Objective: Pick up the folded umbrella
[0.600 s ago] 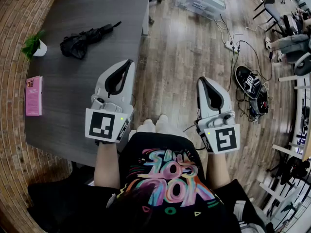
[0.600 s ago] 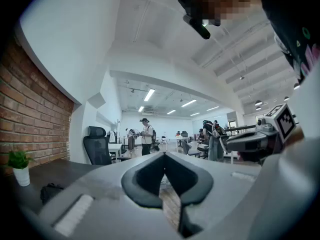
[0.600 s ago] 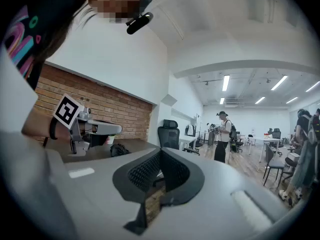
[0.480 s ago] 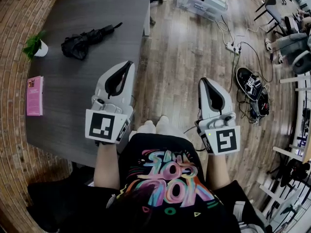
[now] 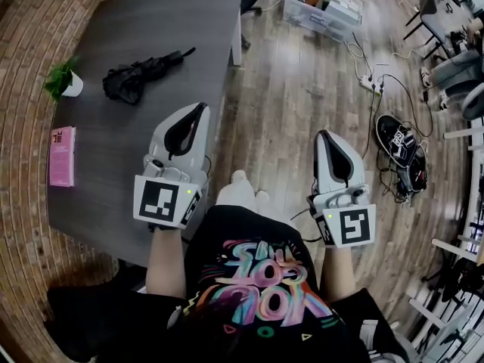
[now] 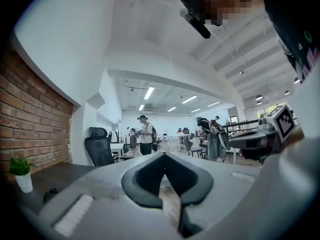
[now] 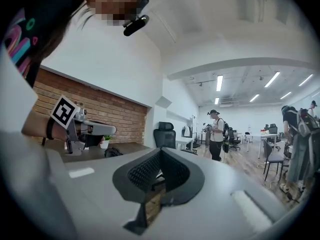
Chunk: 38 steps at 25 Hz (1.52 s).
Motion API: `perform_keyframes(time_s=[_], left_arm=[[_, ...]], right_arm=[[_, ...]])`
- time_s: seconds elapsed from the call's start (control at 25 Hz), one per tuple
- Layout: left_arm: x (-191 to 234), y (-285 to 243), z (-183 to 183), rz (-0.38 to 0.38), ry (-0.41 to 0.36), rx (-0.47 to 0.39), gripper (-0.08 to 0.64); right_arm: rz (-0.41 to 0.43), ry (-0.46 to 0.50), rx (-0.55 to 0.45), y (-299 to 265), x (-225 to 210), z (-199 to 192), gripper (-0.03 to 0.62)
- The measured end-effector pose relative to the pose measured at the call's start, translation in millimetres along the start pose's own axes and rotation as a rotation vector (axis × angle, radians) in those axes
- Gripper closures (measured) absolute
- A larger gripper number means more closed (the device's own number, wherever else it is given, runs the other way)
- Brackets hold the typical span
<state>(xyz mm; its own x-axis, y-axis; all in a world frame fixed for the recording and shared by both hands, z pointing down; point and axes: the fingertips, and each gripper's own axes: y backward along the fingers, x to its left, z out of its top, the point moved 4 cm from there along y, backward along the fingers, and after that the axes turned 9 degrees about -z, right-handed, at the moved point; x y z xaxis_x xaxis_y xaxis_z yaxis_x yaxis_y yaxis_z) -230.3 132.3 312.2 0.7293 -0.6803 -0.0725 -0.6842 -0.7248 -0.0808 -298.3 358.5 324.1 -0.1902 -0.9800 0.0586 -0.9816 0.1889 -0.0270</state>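
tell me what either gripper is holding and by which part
Nothing is held. The left gripper and right gripper are both shut and empty; the umbrella lies on the table, apart from both.

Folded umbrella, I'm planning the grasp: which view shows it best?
Head view: the folded umbrella lies whole on the table, seen from above. Both gripper views catch only a small dark lump at table level.

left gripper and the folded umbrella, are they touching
Apart. The head view shows bare table between the left gripper and the folded umbrella lying farther away.
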Motion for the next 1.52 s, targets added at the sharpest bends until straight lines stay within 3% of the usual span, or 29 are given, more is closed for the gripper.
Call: perform_keyframes(time_s=[0.36, 0.68, 0.96, 1.28, 1.52], left_arm=[[48.2, -46.9, -15.7, 0.024, 0.02, 0.003, 0.558], [133.8, -100.5, -19.9, 0.143, 0.064, -0.008, 0.558], [191.5, -130.1, -19.9, 0.214, 0.091, -0.04, 0.558], [227.6, -120.0, -22.9, 0.313, 0.104, -0.066, 0.558], [250.1, -88.9, -25.0, 0.438, 0.104, -0.068, 0.558]], right_arm=[[0.042, -0.001, 0.027, -75.4, -8.0, -14.5, 0.594], [0.151, 0.038, 0.039, -196.7, -18.0, -3.6, 0.593], [0.188, 0.069, 0.054, -271.3, -28.9, 8.4, 0.594], [0.26, 0.088, 0.05, -312.3, -13.9, 12.8, 0.592], [0.362, 0.085, 0.042, -342.5, 16.2, 12.4, 0.592]])
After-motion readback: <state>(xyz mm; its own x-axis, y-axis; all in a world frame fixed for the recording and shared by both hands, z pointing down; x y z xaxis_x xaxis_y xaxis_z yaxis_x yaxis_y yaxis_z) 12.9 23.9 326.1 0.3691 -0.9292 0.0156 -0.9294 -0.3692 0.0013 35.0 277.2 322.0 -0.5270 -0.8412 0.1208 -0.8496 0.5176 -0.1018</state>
